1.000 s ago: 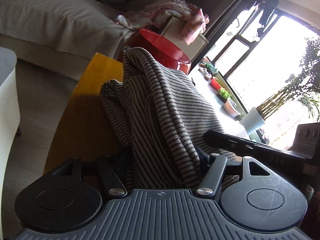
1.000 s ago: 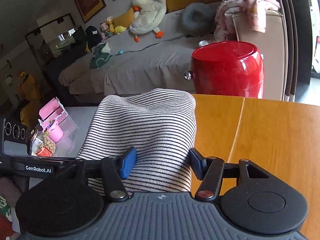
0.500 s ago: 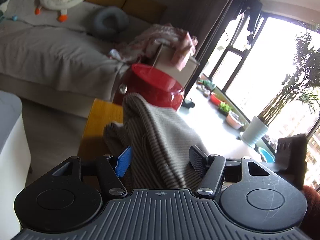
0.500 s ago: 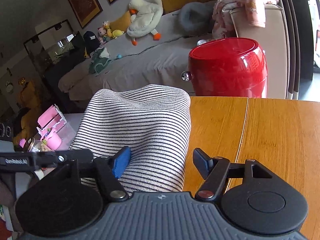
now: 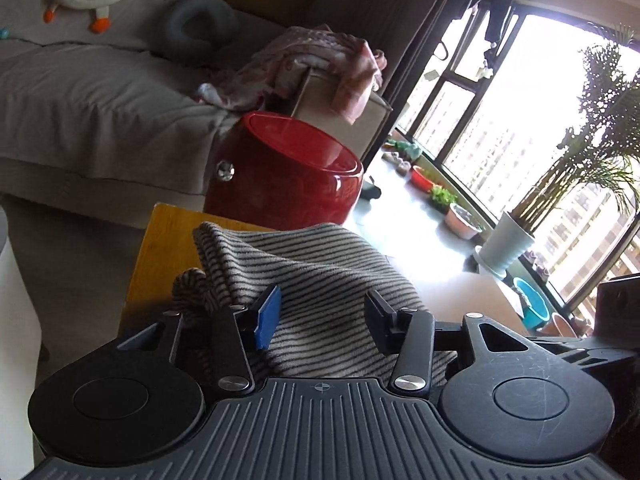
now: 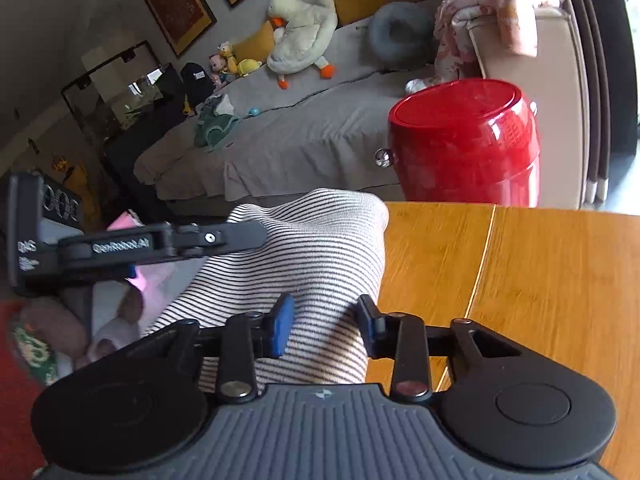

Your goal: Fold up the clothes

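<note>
Wooden worktop (image 6: 540,280) carries the striped garment (image 6: 312,264), bunched along the worktop's left edge w/ the red bin (image 6: 464,144) beyond the far end and the grey sofa bed (image 5: 80,92) behind. Garment's long axis runs roughly away from both cams, i.e. fwd along the fingers; its near end lies directly under/between both grippers, so neither has to travel to reach it. Left gripper (image 5: 322,316) sits over the garment's left side, where a rolled fold (image 5: 192,280) pokes up beside the blue pad; right gripper (image 6: 324,326) straddles the right-hand edge of the cloth, bare wood just to its right. Both look about equally near. Left gripper: jaws parted fairly wide, cloth lying slack between, not pinched. Right gripper: jaws parted mod., cloth passing between, maybe brushing the pads, but prob. no clamp.
</note>
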`<action>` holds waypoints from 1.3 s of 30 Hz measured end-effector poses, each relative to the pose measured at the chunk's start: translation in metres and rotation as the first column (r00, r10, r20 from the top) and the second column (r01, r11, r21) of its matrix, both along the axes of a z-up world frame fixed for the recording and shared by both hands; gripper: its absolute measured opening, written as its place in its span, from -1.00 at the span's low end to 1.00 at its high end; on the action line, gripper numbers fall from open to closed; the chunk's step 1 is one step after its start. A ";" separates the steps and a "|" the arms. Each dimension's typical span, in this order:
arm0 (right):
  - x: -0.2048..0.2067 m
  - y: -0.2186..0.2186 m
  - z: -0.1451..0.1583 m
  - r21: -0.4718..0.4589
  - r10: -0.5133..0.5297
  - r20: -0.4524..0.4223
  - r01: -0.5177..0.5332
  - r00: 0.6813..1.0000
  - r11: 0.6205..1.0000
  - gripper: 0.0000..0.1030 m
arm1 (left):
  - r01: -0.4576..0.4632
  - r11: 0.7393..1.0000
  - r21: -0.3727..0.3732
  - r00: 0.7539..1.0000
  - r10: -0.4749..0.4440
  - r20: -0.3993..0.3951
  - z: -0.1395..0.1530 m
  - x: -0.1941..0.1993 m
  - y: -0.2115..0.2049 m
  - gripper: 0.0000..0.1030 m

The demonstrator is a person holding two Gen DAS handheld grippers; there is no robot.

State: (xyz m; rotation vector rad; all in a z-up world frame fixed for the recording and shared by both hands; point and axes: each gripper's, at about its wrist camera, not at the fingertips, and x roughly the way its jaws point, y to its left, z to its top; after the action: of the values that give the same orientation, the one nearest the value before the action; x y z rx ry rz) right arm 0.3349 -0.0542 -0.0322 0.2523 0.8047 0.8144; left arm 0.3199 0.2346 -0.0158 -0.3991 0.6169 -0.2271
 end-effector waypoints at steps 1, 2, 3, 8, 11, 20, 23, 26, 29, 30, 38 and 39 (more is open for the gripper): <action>0.001 -0.001 -0.005 0.017 -0.002 -0.024 0.003 1.000 1.000 0.45 | -0.003 1.000 -0.008 1.000 0.003 0.002 -0.001 -0.002 0.003 -0.04; 0.003 0.000 -0.011 0.035 -0.003 -0.047 0.005 0.999 0.999 0.49 | -0.006 1.000 -0.016 1.000 0.006 0.002 -0.001 -0.004 0.005 -0.04; 0.005 0.002 -0.018 0.055 -0.003 -0.069 0.007 0.998 0.998 0.52 | -0.006 1.000 -0.024 1.000 0.006 0.004 -0.002 -0.005 0.008 -0.04; 0.010 0.011 -0.040 0.169 -0.004 -0.161 0.032 0.987 0.985 0.37 | -0.016 0.999 -0.036 0.999 0.017 0.027 -0.009 -0.005 0.008 -0.02; 0.008 0.007 -0.023 0.198 0.003 -0.131 0.024 0.991 0.980 -0.04 | 0.000 0.996 -0.094 0.999 0.004 0.040 -0.016 0.000 0.003 -0.01; -0.015 0.019 0.001 -0.269 0.016 0.167 0.030 0.986 0.963 0.27 | 0.031 0.994 -0.106 0.990 -0.016 0.141 0.025 -0.004 -0.012 0.18; -0.020 0.026 0.004 -0.324 0.016 0.225 0.059 0.974 0.944 0.46 | 0.032 0.998 -0.053 0.995 -0.027 0.093 0.022 0.008 -0.016 0.18; -0.031 0.036 0.012 -0.382 0.030 0.297 0.090 0.954 0.920 0.62 | 0.023 0.999 -0.026 1.000 -0.022 0.014 -0.002 0.017 -0.014 0.10; -0.049 0.041 0.028 -0.384 0.044 0.389 0.119 0.920 0.916 0.85 | 0.023 0.998 -0.059 0.999 -0.021 0.025 -0.012 0.012 -0.004 0.09; -0.055 0.041 0.035 -0.344 0.058 0.407 0.094 0.912 0.934 0.98 | 0.023 0.997 -0.072 1.000 -0.022 0.022 -0.013 0.011 -0.001 0.09; -0.078 0.099 0.007 -0.400 0.225 0.401 -0.051 0.888 0.915 1.00 | 0.012 0.998 -0.059 1.000 -0.010 0.029 -0.012 0.002 0.003 0.09; -0.086 0.107 -0.004 -0.442 0.248 0.431 -0.036 0.868 0.896 1.00 | 0.008 0.997 -0.076 0.999 -0.006 0.034 -0.007 -0.001 0.005 0.11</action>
State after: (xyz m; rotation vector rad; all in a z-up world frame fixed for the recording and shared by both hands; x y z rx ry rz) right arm 0.2486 0.0531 -0.0364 -0.3968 0.5103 0.7778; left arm 0.3187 0.2395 -0.0224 -0.4654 0.5776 -0.2639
